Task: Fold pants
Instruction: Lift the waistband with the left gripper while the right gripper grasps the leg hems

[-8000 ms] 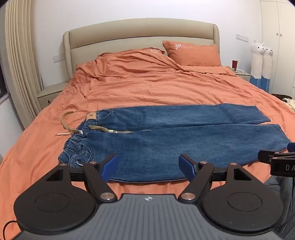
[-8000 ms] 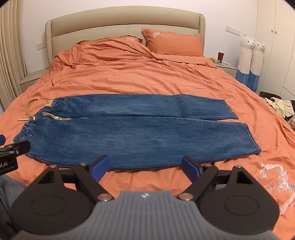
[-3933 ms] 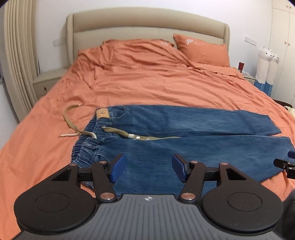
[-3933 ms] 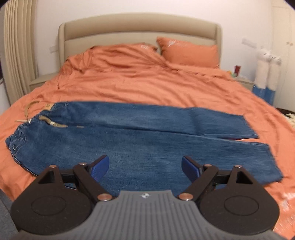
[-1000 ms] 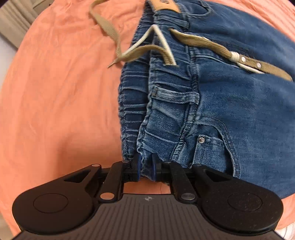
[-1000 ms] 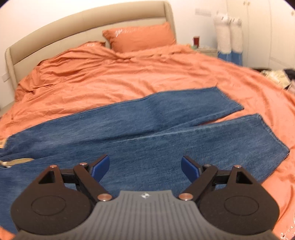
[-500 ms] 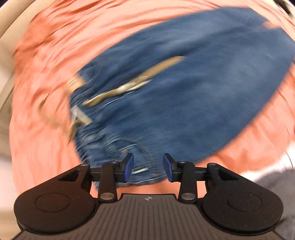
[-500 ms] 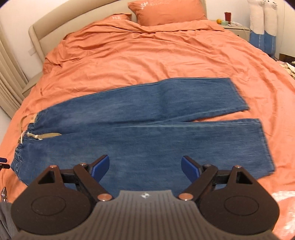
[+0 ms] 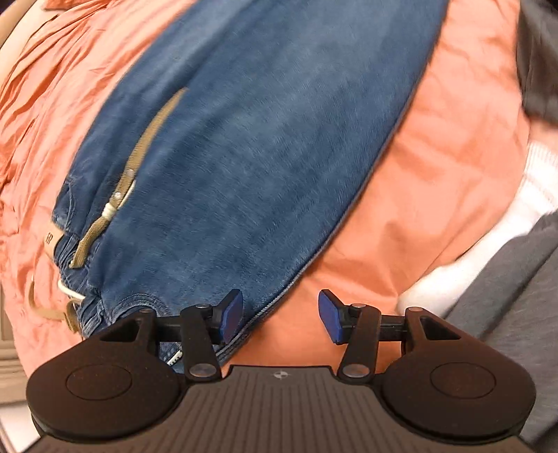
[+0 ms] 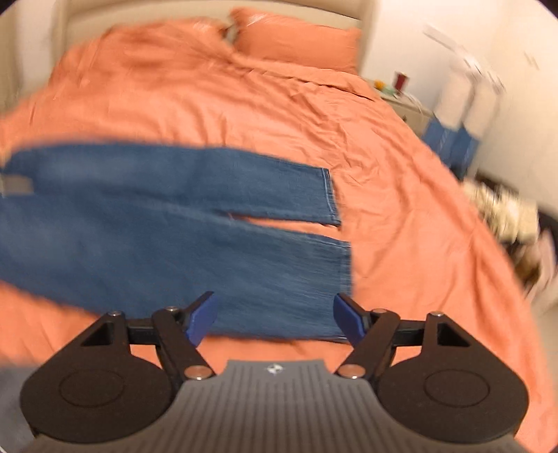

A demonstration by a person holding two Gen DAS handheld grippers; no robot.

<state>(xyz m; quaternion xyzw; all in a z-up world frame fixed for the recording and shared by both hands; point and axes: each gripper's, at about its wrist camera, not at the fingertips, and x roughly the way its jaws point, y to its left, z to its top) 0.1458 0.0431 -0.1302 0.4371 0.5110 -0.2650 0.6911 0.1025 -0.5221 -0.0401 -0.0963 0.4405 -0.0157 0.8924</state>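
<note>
Blue jeans lie flat on the orange bed, waistband and tan drawstring at the left, legs stretching to the right. My left gripper is open and empty, low over the near edge of the jeans by the waist; its left pad is over the denim. My right gripper is open and empty, just in front of the near leg's hem. The right wrist view is blurred.
An orange pillow and beige headboard are at the far end. A nightstand with small items and clothes on the floor are to the right. The person's grey and white clothing is at my left gripper's right.
My left gripper let go of the waistband, opened wide and swung right along the near edge. My right gripper moved right toward the leg hems, staying open.
</note>
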